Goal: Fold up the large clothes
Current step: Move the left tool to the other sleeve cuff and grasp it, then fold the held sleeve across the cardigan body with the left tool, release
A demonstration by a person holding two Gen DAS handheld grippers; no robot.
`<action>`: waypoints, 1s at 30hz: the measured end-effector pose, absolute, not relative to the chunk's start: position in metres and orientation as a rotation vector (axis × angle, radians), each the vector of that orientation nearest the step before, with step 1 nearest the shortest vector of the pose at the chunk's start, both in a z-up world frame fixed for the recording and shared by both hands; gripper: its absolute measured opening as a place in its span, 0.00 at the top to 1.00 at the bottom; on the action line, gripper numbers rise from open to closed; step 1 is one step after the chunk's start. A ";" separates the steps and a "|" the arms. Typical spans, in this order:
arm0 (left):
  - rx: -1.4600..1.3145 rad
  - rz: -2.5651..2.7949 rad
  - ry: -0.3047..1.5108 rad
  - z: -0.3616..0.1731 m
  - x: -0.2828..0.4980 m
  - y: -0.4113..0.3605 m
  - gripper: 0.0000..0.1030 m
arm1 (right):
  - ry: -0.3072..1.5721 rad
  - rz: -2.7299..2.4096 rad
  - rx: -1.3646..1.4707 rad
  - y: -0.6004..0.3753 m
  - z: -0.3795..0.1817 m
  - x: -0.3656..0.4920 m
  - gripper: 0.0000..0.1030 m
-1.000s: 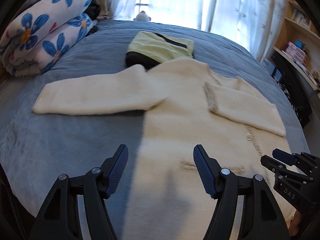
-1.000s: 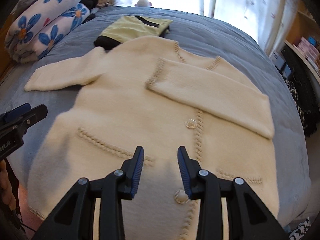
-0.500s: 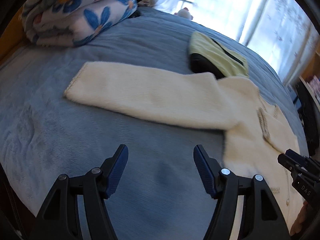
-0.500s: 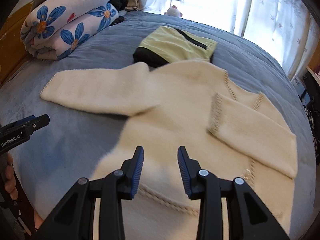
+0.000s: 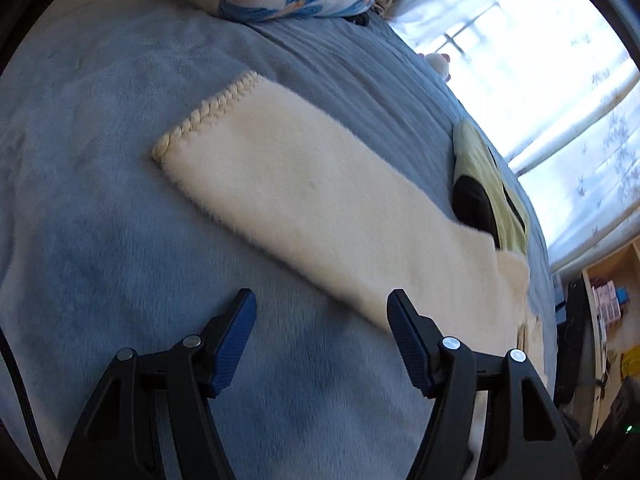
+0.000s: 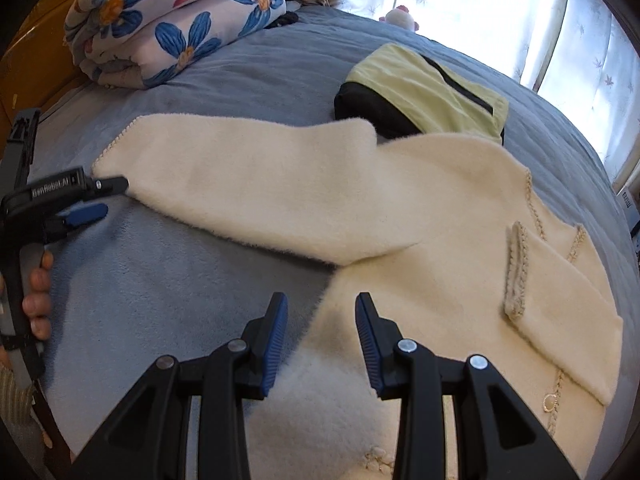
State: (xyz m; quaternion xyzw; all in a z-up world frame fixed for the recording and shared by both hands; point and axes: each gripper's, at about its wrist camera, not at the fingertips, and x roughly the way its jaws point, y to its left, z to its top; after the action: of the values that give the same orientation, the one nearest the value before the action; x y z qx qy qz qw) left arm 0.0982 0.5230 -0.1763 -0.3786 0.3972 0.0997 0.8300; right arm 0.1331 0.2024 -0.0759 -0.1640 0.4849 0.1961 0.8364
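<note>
A cream fleece cardigan [image 6: 420, 248] lies flat on the blue bed [image 6: 160, 300]. Its left sleeve [image 5: 312, 204] stretches out to the left, with a braided cuff [image 5: 204, 114]. Its right sleeve [image 6: 568, 320] is folded across the chest. My left gripper [image 5: 320, 312] is open and empty, just above the bed near the outstretched sleeve's lower edge; in the right wrist view it [image 6: 106, 198] sits beside the cuff. My right gripper [image 6: 321, 314] is open and empty, over the cardigan's left side below the armpit.
A folded yellow-green and black garment [image 6: 424, 88] lies beyond the cardigan's shoulder. A rolled floral quilt [image 6: 176, 24] sits at the far left of the bed. A small plush toy [image 6: 400, 14] stands by the curtained window. Shelves [image 5: 608, 312] are at the right.
Both grippers have swung left. The left one has come close to the outstretched sleeve near its cuff; the right one has shifted from the chest to the cardigan's left side. Jaws unchanged.
</note>
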 end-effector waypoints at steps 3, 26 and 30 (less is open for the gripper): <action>-0.830 0.240 0.823 -0.184 0.110 0.539 0.36 | 1.067 0.408 -0.318 0.198 -0.084 0.140 0.66; -0.282 -0.057 0.678 -0.018 0.187 0.275 0.93 | 1.097 0.199 -0.008 0.020 -0.064 0.130 0.66; -0.245 -0.168 0.806 -0.056 0.197 0.195 0.93 | 1.080 0.116 0.048 -0.032 -0.062 0.123 0.66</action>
State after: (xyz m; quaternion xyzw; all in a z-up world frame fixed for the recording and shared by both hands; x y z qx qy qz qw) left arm 0.1974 0.1949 -0.0555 -0.1186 0.3906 -0.0814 0.9093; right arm 0.1234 -0.0322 -0.0621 0.0230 0.5139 0.0551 0.8558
